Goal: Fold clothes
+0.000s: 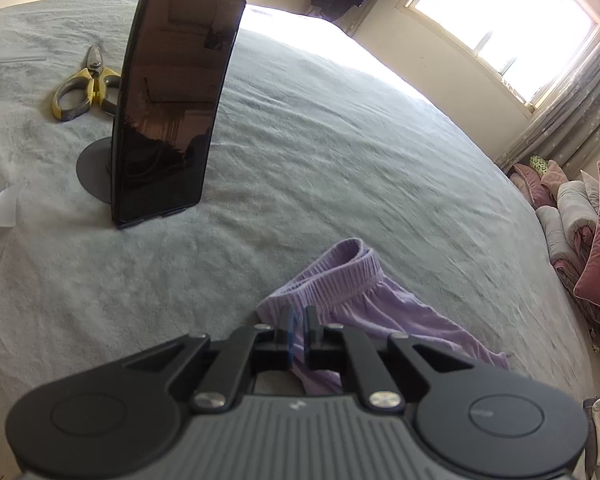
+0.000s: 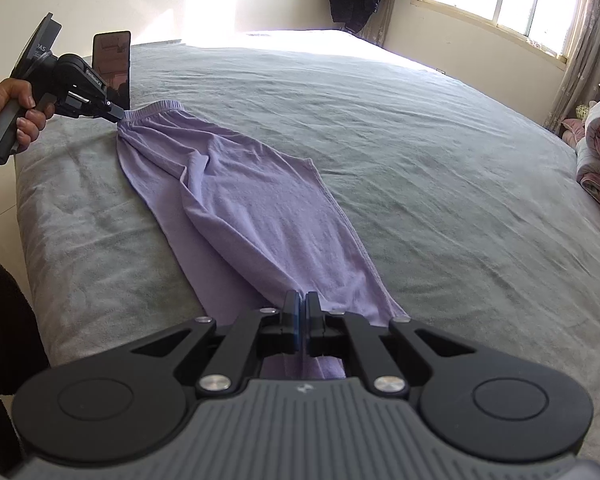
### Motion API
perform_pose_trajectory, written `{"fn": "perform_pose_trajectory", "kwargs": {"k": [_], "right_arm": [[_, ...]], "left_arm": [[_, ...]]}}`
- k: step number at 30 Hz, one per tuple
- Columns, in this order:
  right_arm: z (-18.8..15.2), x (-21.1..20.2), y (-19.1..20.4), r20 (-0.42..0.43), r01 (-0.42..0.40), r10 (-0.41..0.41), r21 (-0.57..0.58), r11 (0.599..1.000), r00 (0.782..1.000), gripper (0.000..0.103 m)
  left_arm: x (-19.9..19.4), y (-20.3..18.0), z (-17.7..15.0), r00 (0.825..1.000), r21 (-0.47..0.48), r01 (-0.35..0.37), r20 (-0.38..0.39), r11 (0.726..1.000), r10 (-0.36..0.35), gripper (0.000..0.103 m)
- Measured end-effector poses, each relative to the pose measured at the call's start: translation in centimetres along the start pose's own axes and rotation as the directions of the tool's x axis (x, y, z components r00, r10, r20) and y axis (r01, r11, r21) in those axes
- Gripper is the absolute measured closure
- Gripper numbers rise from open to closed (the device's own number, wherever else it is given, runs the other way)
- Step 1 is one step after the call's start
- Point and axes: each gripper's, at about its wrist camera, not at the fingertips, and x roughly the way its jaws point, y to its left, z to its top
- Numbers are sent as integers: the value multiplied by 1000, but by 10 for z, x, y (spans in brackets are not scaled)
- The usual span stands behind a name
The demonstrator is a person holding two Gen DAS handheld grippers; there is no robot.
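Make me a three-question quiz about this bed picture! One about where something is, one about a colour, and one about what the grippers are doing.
1. Where do the scissors lie?
A. on the bed cover, behind the standing phone
B. on the windowsill
C. on top of the pants

2. What colour are the pants?
A. red
B. light purple
C. green

3. What are the two grippers doing?
A. both open above the bed
B. one is holding the scissors
C. each is shut on one end of the pants

Answers:
1. A: their yellow handles show on the grey bed cover beyond the phone.
2. B: the cloth is lilac in both views.
3. C: the left gripper pinches the waistband, and the right gripper pinches the leg end.
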Motion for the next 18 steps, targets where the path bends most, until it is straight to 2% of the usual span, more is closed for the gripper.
{"fn": "perform_pose_trajectory", "kwargs": {"k": [1,6,9,10,11,13,18], "right_arm": [[-1,2,1,-6,3,-3,-8,1000,1000,100],[-4,7,6,-15,17,-17,-20,1000,1000,100],[-6,9,7,-19,20,-21,-19,1000,1000,100],[-7,9,7,-20,22,-23,-19,1000,1000,100],[-8,9,8,-21,25,-25,-20,999,999,100],[-8,9,9,-18,34,-34,-31,999,999,100],[-5,-1,8,7,62,-61,-56,997,998,101]], "left_arm": [[2,0,-2,1000,3,-2,-10,1000,2,94],[10,-4,-9,998,13,-2,-55,1000,2,93],[13,-7,-10,999,29,-5,-54,1000,6,93],[14,-9,-11,999,37,-9,-50,999,11,101],[14,-10,-12,999,47,-21,-43,999,23,102],[13,-13,-13,999,69,-47,-20,997,49,102],[3,-18,-8,998,94,-58,45,994,54,103]]}}
